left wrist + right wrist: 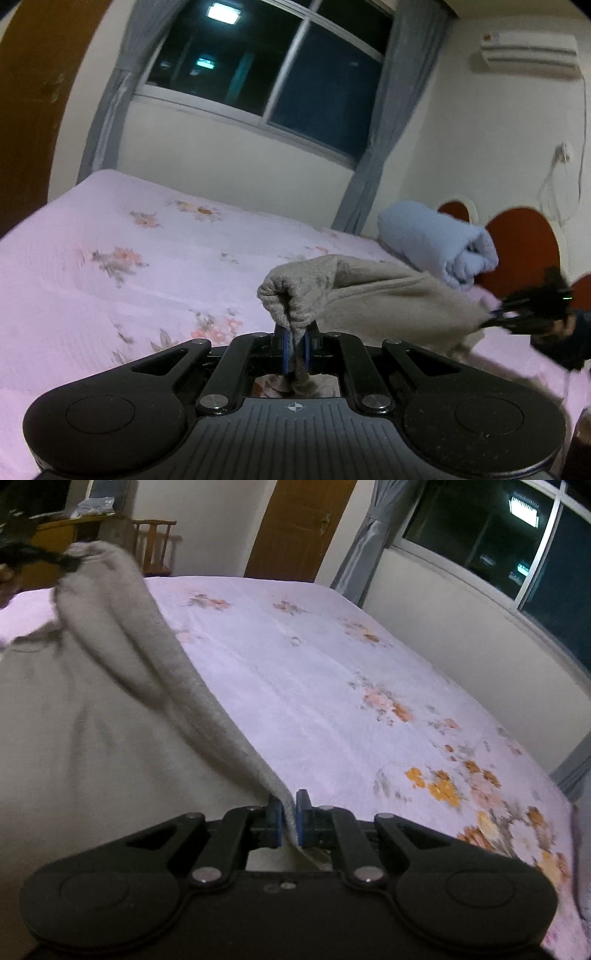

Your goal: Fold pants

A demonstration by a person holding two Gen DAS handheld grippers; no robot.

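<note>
The grey pants (369, 295) hang stretched above the pink flowered bed (129, 266). My left gripper (297, 349) is shut on a bunched end of the grey cloth. Off to the right in the left wrist view, my right gripper (495, 317) pinches the far end. In the right wrist view, my right gripper (289, 821) is shut on a taut edge of the pants (92, 701), which run up to the left gripper (72, 562) at the top left. The rest of the cloth drapes down on the left.
A rolled light-blue blanket (436, 245) lies by the red headboard (521, 243). The bed (332, 672) spreads out toward a window (266, 62) with grey curtains. A wooden door (299, 528) and a wooden chair (153, 546) stand beyond the bed's far end.
</note>
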